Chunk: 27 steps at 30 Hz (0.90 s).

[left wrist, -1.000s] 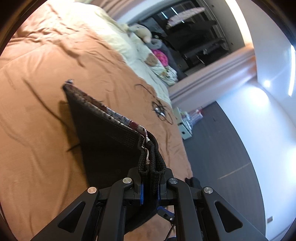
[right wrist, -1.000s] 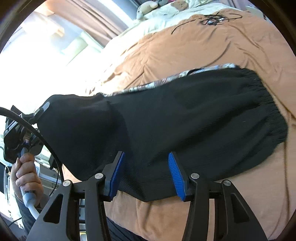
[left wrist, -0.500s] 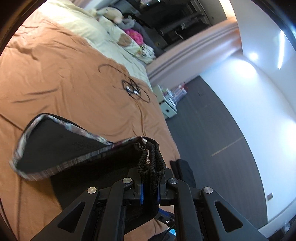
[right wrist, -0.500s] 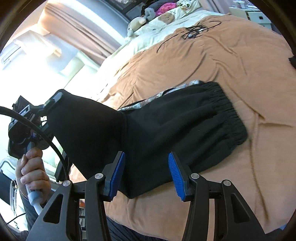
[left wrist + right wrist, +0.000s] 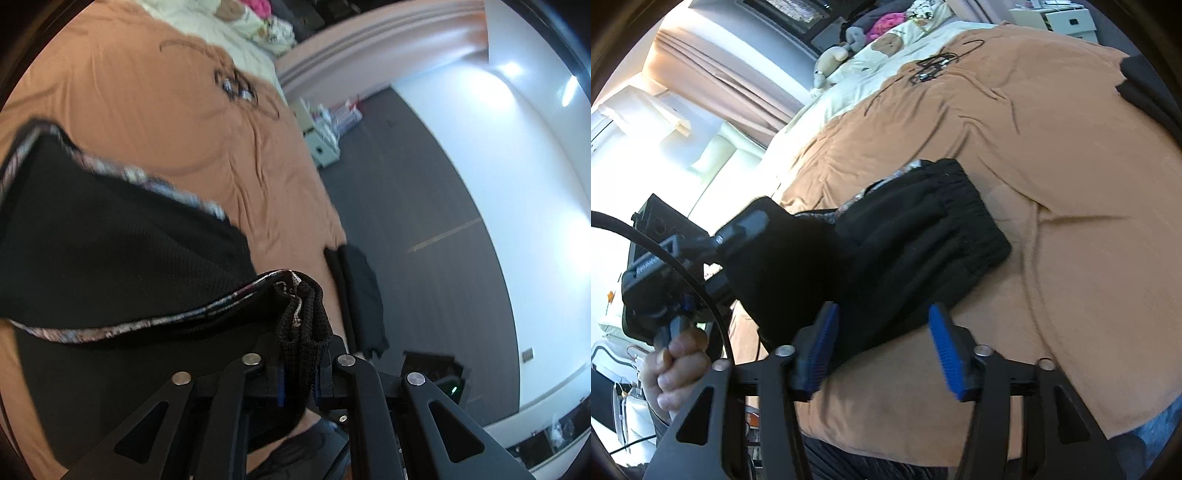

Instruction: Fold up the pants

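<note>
Pants [image 5: 916,236]: one pair, pinched by left gripper [image 5: 299,373]; right gripper [image 5: 882,347] opening, empty.

Left tongs [image 5: 297,373]: clamped shut on a bunched black knit edge of the pants.
Pants [image 5: 110,266]: black with a patterned trim, draped from the grip across the bed's near left part.
Bed [image 5: 177,129]: orange cover, cream bedding at its far end.
Cable [image 5: 236,86]: dark tangle lying near the bed's far right edge.
Dark cloth [image 5: 360,291]: hanging over the bed's right edge.
</note>
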Each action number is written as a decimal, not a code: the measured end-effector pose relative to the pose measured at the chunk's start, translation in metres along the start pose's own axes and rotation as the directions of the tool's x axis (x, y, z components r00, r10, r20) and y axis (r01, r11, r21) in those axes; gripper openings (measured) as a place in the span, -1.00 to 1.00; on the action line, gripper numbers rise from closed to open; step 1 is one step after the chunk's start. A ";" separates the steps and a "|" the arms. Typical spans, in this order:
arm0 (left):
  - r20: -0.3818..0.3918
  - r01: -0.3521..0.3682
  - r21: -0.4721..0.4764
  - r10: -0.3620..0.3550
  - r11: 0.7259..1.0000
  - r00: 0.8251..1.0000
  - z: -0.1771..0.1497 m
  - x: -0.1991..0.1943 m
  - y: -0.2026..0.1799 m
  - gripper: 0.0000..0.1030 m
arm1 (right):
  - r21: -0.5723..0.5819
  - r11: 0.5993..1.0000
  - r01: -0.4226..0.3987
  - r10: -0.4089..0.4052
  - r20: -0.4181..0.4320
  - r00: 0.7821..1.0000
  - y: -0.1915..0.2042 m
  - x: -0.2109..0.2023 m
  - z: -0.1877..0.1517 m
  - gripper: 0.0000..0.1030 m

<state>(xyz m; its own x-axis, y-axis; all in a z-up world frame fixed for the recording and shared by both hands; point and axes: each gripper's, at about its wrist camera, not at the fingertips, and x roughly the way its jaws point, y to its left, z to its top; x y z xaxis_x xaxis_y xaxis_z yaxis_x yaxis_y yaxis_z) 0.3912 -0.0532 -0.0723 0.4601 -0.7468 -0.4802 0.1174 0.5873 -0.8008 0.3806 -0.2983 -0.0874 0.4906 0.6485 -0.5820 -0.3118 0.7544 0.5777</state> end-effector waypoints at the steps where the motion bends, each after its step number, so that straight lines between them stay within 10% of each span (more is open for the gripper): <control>1: -0.035 -0.030 -0.008 0.029 1.000 0.999 -0.004 0.009 0.003 -0.76 | 0.006 1.000 0.002 -0.002 0.001 1.000 -0.002 -0.002 -0.001 0.26; 5: -0.048 -0.031 -0.070 0.027 0.997 0.998 -0.012 0.006 0.023 0.29 | 0.010 1.000 0.006 -0.006 -0.016 1.000 -0.003 -0.002 -0.004 0.33; 7: -0.012 -0.033 -0.090 0.032 0.995 0.999 -0.011 -0.007 0.030 0.48 | 0.005 1.000 0.004 -0.004 -0.024 1.000 -0.002 0.000 -0.005 0.35; 27: 0.071 -0.225 -0.284 0.255 0.932 0.964 -0.020 -0.082 0.141 0.49 | -0.082 0.987 0.136 -0.143 -0.093 0.985 0.006 0.044 0.000 0.43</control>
<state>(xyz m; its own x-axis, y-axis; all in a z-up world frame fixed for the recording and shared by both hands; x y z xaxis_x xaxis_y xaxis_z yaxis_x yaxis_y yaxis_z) 0.3521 0.0847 -0.1528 0.5364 -0.5481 -0.6417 -0.2441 0.6271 -0.7397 0.4006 -0.2650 -0.1094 0.4522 0.5405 -0.7095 -0.3078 0.8412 0.4447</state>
